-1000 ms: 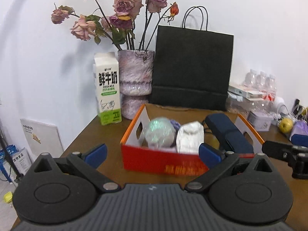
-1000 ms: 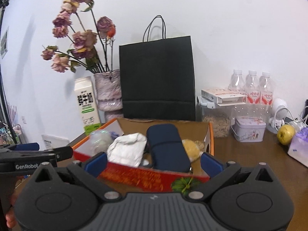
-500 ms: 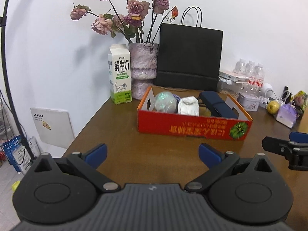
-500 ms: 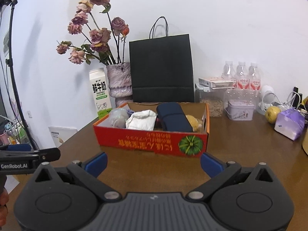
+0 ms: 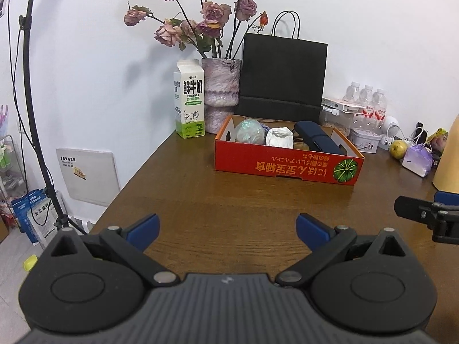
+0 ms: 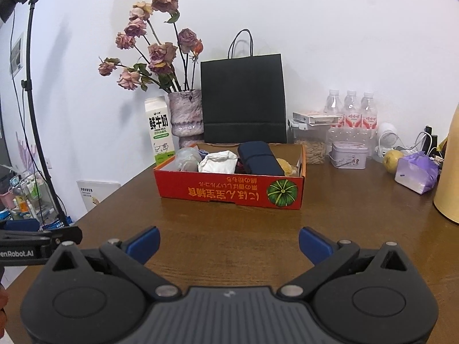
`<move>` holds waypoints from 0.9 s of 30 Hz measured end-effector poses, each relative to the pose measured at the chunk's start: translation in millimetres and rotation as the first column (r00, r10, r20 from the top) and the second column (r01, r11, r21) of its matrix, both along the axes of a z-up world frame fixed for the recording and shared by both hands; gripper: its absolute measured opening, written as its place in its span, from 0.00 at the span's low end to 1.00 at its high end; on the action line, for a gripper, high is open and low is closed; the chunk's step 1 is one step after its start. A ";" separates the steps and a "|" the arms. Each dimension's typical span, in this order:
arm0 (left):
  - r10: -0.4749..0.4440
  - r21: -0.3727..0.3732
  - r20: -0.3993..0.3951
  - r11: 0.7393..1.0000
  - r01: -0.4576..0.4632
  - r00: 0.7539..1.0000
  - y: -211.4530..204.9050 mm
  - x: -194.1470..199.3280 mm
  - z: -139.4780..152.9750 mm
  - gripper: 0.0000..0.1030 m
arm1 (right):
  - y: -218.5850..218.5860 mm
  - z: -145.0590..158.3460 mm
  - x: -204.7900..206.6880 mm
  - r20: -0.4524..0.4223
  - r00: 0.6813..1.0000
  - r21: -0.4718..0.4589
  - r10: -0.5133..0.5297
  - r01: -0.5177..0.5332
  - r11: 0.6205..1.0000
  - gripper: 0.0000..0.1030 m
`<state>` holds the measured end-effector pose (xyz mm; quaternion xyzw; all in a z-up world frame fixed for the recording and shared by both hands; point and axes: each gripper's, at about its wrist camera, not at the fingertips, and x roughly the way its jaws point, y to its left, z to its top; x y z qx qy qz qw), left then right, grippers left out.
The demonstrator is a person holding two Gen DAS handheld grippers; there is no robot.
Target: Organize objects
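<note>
Right wrist view shows both the right gripper (image 6: 229, 242) and left gripper (image 5: 226, 228) with fingers apart and empty, while ahead of the fingers the red box (image 6: 229, 192) already holds a dark case (image 6: 259, 157) and a white bundle (image 6: 218, 162), so probably little is left.

The red cardboard box (image 6: 229, 192) hides the lower parts of everything inside it. The iridescent ball (image 5: 250, 132) shows only its top, and in the right wrist view it is a pale blur. The yellow item (image 6: 285, 166) sits mostly behind the navy case (image 6: 259, 157), too little showing to name it. Dark red and blue scraps between the white wrapped bundle (image 6: 218, 162) and the case cannot be identified. The tan cylinder (image 6: 449, 172) is cut off by the right edge. The right gripper (image 5: 436, 212) shows only partly in the left wrist view.
</note>
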<state>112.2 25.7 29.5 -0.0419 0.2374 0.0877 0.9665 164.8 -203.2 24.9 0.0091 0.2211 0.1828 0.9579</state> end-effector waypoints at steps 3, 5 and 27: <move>-0.002 -0.003 0.005 1.000 0.002 1.000 0.5 -3.5 1.1 1.00 | 0.2 0.5 -3.0 0.001 1.000 -0.005 0.000 0.000 1.000 1.00; 0.001 -0.002 0.007 1.000 -0.001 1.000 0.8 -3.9 2.4 1.00 | 0.7 0.9 -2.3 0.002 1.000 -0.007 -0.002 0.002 1.000 1.00; -0.002 -0.001 0.002 1.000 0.002 1.000 -0.4 -2.1 2.8 1.00 | 0.2 -1.0 -0.1 -0.003 1.000 -0.011 -0.003 0.003 1.000 1.00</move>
